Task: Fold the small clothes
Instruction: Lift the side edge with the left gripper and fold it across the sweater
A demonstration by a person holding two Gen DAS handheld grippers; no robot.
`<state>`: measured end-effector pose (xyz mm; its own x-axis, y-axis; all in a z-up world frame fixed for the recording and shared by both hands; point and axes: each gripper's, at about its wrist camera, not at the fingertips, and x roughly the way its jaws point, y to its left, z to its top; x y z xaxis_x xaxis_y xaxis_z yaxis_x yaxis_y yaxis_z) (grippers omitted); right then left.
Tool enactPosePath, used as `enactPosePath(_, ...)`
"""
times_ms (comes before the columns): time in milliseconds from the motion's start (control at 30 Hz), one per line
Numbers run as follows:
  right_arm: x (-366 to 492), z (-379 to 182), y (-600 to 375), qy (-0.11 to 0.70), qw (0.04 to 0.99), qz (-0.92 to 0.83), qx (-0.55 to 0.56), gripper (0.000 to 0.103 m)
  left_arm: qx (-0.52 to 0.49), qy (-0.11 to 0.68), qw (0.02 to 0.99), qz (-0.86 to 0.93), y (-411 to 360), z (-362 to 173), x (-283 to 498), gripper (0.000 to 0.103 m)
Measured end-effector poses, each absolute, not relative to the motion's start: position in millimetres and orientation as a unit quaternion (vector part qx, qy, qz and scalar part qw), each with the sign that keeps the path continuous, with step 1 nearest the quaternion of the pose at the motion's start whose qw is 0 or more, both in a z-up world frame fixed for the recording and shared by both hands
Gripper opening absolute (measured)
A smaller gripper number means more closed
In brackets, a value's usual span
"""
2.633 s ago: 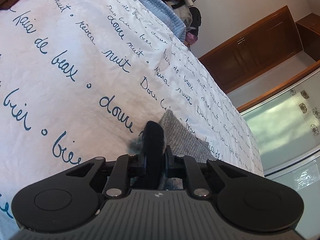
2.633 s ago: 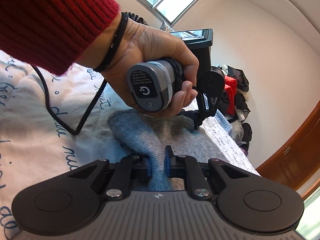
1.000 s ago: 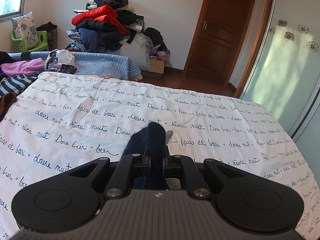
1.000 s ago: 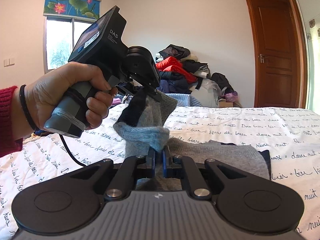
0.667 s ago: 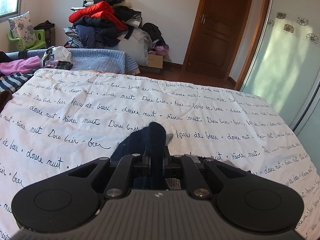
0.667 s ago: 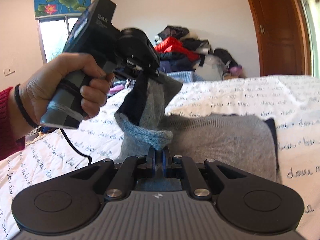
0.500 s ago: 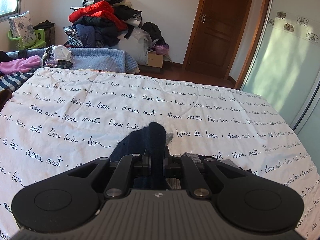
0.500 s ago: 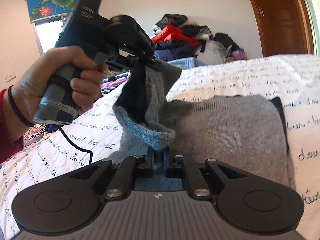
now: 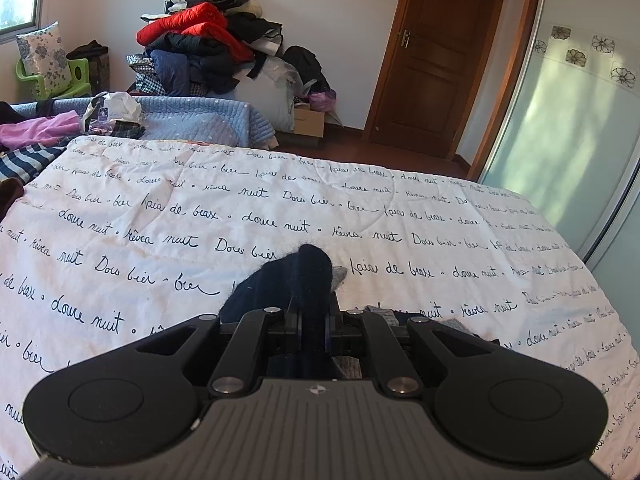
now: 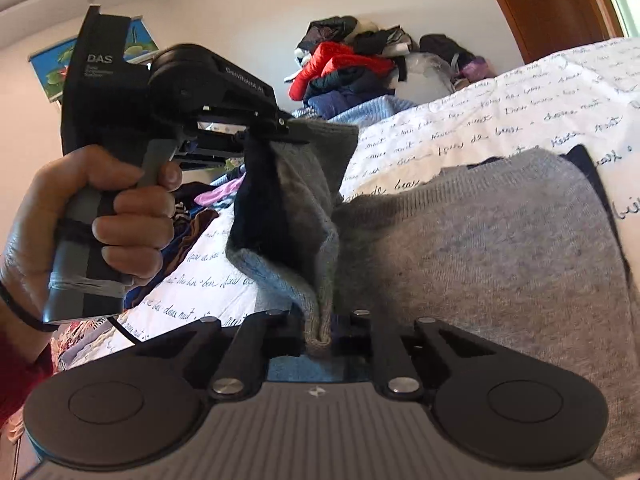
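Fig.: I've both grippers pinching one grey sock (image 10: 296,200): left gripper (image 10: 264,136) fingers on its dark end, held above the bed (image 9: 160,216); right gripper (image 10: 320,334) fingers on, prob., the cuff fold. Lower both ends together, edges aligned.

Sock (image 10: 288,216) hangs above bedspread (image 9: 160,216); clothes pile (image 9: 200,48) behind bed.

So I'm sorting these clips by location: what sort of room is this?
Most likely a bedroom in a home: a wide bed under a script-printed quilt, clothes heaped by the wall, and a wooden door.
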<state>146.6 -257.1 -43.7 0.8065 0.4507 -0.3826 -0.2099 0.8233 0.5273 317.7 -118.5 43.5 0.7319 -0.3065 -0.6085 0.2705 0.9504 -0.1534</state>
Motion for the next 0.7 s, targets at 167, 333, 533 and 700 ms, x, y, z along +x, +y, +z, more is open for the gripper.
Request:
enactPosePath(167, 132, -38, -262, 0.235, 0.93, 0.161, 0.231, 0.01, -0.027, 0.331, 0.931, -0.153, -126, 44, 318, 0.009)
enactPosePath(333, 121, -32, -269, 0.224, 0.936, 0.149, 0.228, 0.01, -0.026, 0.33, 0.929, -0.164, -141, 44, 316, 0.009)
enactPosePath(533, 109, -31, -285, 0.221, 0.936, 0.132, 0.241, 0.01, -0.021, 0.329, 0.927, -0.18, -163, 44, 313, 0.009)
enactPosePath(700, 105, -31, -291, 0.22, 0.936, 0.117, 0.248, 0.01, -0.012, 0.33, 0.925, -0.19, -180, 42, 311, 0.009)
